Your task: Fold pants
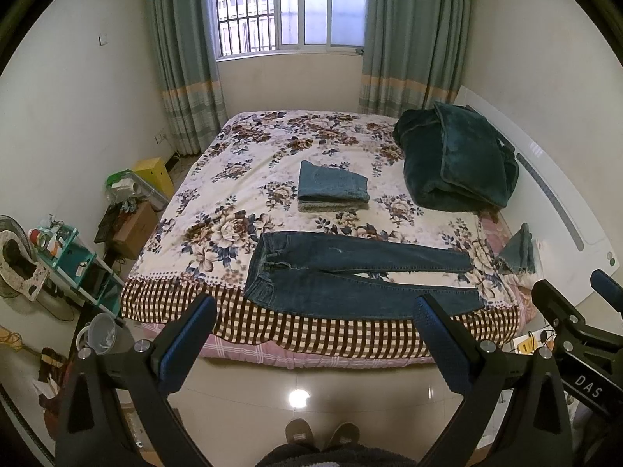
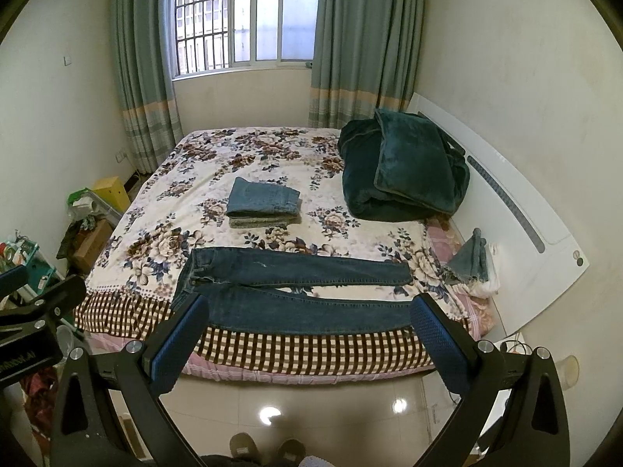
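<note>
- Slippers (image 1: 321, 434) on the person's feet stand on the glossy tiled floor (image 1: 350, 393), below both cameras
- Left gripper (image 1: 314, 313) hangs off the foot of the bed (image 1: 272, 334), fingers (image 1: 187, 346) spread wide and holding nothing
- Right gripper (image 2: 309, 315) sits level with it, fingers (image 2: 438, 344) likewise parted and bare
- Dark jeans (image 1: 350, 276) lie flat along the bed's near edge, waistband to the left, legs reaching right, partly on the checked border
- Folded pants (image 1: 331, 186) are stacked mid-bed on the floral cover
- Green blanket (image 1: 455, 159) is heaped by the white headboard (image 1: 553, 202)
- Another piece of denim (image 1: 518, 251) lies crumpled at the bed's right edge
</note>
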`<state>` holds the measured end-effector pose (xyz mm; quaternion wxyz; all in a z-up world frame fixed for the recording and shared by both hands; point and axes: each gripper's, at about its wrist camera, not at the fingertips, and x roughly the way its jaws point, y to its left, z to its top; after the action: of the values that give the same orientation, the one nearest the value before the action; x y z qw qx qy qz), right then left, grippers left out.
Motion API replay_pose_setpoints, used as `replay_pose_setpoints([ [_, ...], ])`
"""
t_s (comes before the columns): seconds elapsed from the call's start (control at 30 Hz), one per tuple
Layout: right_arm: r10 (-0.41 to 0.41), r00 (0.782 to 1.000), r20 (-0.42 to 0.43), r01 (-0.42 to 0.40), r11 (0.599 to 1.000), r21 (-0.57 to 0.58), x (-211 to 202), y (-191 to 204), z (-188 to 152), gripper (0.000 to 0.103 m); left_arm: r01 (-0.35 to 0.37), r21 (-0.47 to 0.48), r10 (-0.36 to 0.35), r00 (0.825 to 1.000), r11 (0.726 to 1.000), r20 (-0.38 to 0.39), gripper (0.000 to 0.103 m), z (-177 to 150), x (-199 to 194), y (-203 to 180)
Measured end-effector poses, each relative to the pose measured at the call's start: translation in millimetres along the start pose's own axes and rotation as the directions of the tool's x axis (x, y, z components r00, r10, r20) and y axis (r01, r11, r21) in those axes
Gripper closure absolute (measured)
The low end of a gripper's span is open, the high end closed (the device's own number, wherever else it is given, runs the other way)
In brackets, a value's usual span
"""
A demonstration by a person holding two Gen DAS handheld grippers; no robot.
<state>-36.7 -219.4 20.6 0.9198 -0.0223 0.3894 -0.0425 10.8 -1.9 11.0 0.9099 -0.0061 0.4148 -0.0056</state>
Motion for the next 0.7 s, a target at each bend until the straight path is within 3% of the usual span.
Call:
replay_pose_setpoints([
  [0.27,0.002,1.000,0.011,-0.002,1.000,-0.003,-14,-6,20,0.000,0.003,0.003,-0.003,1.000,1.000,0.012,0.000,3,-3,-2],
  [0.7,0.007,1.000,0.018,-0.007,1.000,0.001,-13,-8,21,0.000,0.006,0.005,-0.006,1.000,1.000,0.019,0.000,8,-6,-3],
])
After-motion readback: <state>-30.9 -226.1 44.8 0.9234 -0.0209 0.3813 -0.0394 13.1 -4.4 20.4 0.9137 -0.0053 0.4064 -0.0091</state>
